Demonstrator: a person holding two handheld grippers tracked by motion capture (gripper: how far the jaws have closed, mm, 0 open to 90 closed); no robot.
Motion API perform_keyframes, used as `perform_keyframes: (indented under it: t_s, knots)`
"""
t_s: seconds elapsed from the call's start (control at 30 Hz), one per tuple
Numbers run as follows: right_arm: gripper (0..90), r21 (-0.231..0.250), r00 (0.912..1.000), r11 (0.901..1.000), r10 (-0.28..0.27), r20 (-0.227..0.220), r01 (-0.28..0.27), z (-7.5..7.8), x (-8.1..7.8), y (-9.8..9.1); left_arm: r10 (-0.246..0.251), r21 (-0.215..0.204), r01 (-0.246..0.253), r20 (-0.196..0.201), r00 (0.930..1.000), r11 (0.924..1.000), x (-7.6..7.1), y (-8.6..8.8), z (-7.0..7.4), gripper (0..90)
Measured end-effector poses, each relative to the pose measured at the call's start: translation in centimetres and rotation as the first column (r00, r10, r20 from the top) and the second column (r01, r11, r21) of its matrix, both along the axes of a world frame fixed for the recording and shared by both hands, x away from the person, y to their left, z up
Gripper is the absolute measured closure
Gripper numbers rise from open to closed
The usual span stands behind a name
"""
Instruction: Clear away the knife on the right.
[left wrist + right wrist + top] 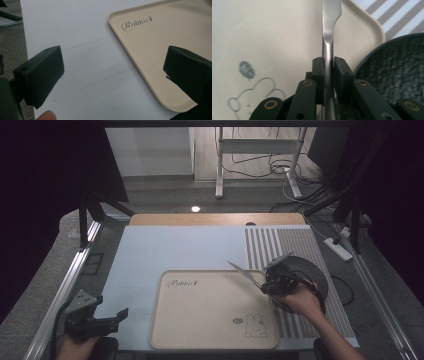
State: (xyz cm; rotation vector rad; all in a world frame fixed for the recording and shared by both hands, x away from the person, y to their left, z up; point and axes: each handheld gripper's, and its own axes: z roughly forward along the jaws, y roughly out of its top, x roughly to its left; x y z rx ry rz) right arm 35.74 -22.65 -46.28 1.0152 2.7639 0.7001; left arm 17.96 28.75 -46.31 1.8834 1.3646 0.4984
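Right gripper is clamped on a metal utensil, jaws pinched tight on its handle w/ nothing visible to either side of the grip. In the right gripper view the utensil runs straight up between the jaws, narrow at the neck, widening toward the top; the working end isn't visible there, so can't tell if it's a knife, spoon or sth else. In the high view the bright end sticks out far-left from the gripper, over the far right corner of the tray. Can't tell if it's touching the tray or held just above.

Risks, as I judge them: the handle is thin, smooth metal, so it could pivot or slide in the jaws if tilted. A dark plate sits right behind the gripper on the striped mat; a backward swing could knock it. The tray rim is close under the utensil and could catch it.

Left gripper is spread wide, empty, at the near left off the tray, well apart from the utensil.
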Motion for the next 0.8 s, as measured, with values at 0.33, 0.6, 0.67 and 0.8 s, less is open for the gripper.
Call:
perform_keyframes:
  t_s: [0.33, 0.6, 0.67, 0.8]
  knots:
    - [80.2, -0.009, 0.9988, 0.9991, 0.042, -0.023, -0.042, -0.8, -3.3, 1.5, 0.0, 0.003, 0.0, -0.002, 1.0, 1.0, 0.1, 0.0, 0.0, 3.2]
    - [80.1, -0.051, 0.9949, 0.9951, 0.082, -0.059, -0.085, -2.4, -4.3, 3.5, 0.0, 0.005, 0.0, -0.002, 1.0, 1.0, 0.1, -0.1, 0.0, 3.2]
    - [80.0, -0.075, 0.9932, 0.9924, 0.092, -0.071, -0.098, -2.9, -4.5, 3.9, 0.0, 0.006, 0.0, -0.003, 1.0, 1.0, 0.1, -0.1, 0.0, 3.2]
    - [79.2, -0.077, 0.9858, 0.9883, 0.123, -0.115, -0.132, -3.6, -4.4, 4.4, 0.0, 0.008, 0.0, -0.002, 1.0, 1.0, 0.1, -0.1, 0.0, 3.3]
